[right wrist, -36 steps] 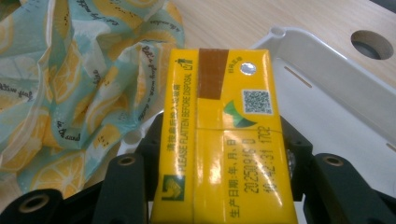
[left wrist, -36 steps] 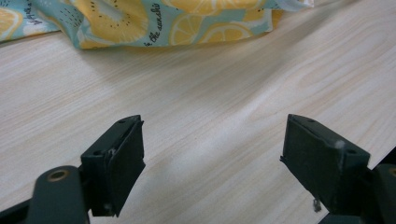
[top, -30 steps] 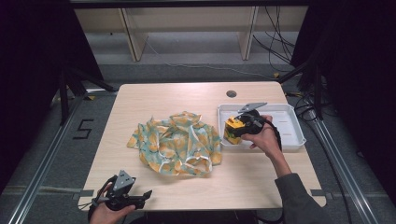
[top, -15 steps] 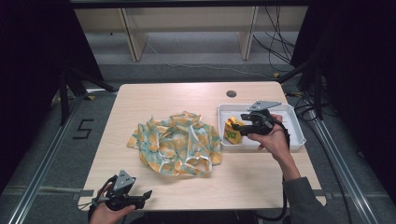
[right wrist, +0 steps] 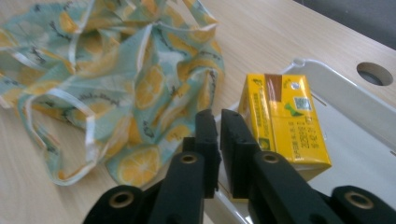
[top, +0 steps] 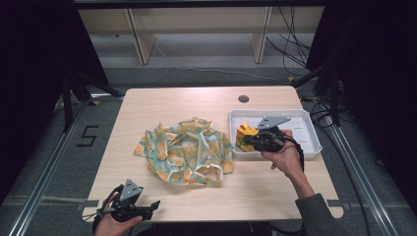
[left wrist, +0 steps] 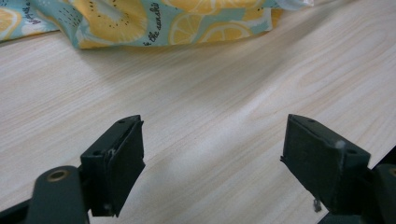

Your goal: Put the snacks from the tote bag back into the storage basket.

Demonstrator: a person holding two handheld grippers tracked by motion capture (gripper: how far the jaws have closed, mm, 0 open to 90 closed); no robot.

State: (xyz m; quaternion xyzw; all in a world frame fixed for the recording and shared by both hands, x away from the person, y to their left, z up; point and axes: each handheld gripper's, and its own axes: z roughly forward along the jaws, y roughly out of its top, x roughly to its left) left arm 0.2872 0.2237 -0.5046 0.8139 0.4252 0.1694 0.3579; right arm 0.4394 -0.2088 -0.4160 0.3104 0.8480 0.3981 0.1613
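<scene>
I work in what looks like a lab's recording bay: my pale wooden tabletop (top: 206, 105) stands between black curtains (top: 44, 64), with metal floor rails (top: 46, 162), a taped number five (top: 88, 136) on the floor, loose cables (top: 295, 44) and bare shelving (top: 196, 24) behind.

The table (top: 196, 101) lies bare along its far edge and down the left strip — room to pass there. A crumpled fruit-print cloth (top: 184, 150) heaps up in the middle, blocking the direct way across. At the right, a white tray (top: 309, 129) raises its rim, with a yellow carton (top: 245, 135) standing at its left end beside the cloth — only a narrow gap between them. The near strip, in front of the cloth, is open wood.
</scene>
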